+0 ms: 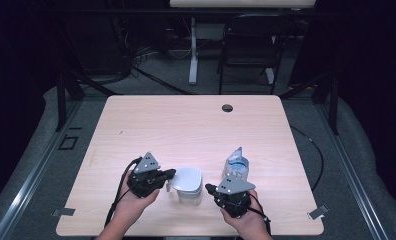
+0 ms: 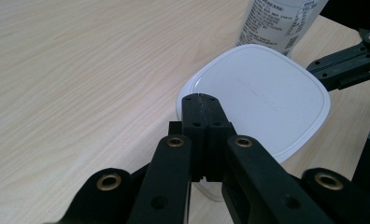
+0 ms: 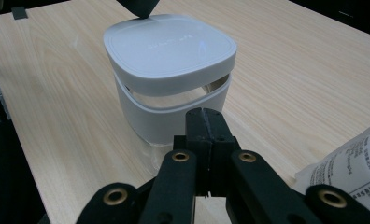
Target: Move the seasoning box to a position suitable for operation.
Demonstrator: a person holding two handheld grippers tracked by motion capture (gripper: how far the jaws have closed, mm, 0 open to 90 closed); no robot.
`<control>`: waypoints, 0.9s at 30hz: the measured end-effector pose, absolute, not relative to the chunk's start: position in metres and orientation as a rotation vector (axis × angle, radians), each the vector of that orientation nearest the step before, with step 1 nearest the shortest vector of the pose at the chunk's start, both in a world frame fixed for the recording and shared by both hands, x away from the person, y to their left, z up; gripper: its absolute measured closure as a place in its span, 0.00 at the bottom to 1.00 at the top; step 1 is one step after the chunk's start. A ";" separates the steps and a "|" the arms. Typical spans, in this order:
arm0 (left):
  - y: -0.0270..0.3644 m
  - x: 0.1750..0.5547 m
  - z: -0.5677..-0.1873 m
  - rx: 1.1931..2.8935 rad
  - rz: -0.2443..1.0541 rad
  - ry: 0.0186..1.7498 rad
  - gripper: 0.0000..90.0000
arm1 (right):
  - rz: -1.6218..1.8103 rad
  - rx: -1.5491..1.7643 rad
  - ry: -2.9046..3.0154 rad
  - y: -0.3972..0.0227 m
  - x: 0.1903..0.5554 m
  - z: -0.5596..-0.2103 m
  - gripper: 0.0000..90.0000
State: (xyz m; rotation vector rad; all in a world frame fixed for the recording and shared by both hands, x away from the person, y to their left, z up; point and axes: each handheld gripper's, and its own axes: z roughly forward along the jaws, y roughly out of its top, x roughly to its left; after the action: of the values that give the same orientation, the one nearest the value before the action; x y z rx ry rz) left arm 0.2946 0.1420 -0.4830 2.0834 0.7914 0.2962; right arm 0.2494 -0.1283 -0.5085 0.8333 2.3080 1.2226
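With both pairs of tongs closed on nothing, the left tongs (image 1: 170, 175) over the rim of the white lidded container (image 1: 188, 184) and the right tongs (image 1: 209, 188) just beside it, the approach seems underway; next, opening to grip.

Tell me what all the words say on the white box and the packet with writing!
Nothing can be read.
White rounded-square plastic container: faint raised lettering on its lid, too faint to read.
White plastic refill pouch: rows of tiny black print, too small and blurred to read.
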 end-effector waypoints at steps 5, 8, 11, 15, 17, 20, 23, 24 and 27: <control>0.142 0.295 -0.483 2.081 0.295 0.793 1.00 | 1.228 0.832 2.307 -0.126 0.251 -0.509 1.00; 0.142 0.294 -0.483 2.081 0.296 0.794 1.00 | 1.227 0.828 2.311 -0.124 0.252 -0.510 1.00; 0.142 0.294 -0.483 2.080 0.296 0.794 1.00 | 1.222 0.823 2.314 -0.121 0.252 -0.510 1.00; 0.142 0.295 -0.483 2.082 0.296 0.794 1.00 | 1.225 0.821 2.317 -0.120 0.253 -0.510 1.00; 0.142 0.295 -0.483 2.081 0.296 0.794 1.00 | 1.222 0.818 2.315 -0.120 0.254 -0.510 1.00; 0.142 0.295 -0.483 2.080 0.295 0.794 1.00 | 1.225 0.822 2.312 -0.119 0.256 -0.510 1.00; 0.142 0.295 -0.483 2.080 0.295 0.794 1.00 | 1.224 0.821 2.311 -0.118 0.257 -0.509 1.00; 0.142 0.295 -0.483 2.081 0.295 0.794 1.00 | 1.222 0.821 2.311 -0.118 0.257 -0.509 1.00; 0.142 0.295 -0.483 2.081 0.293 0.794 1.00 | 1.224 0.816 2.315 -0.116 0.257 -0.509 1.00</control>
State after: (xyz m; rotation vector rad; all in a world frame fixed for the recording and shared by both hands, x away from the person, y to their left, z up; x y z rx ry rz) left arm 0.2947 0.1424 -0.4833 2.0808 0.7937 0.2933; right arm 0.2574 -0.1164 -0.5092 0.8162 2.3146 1.2240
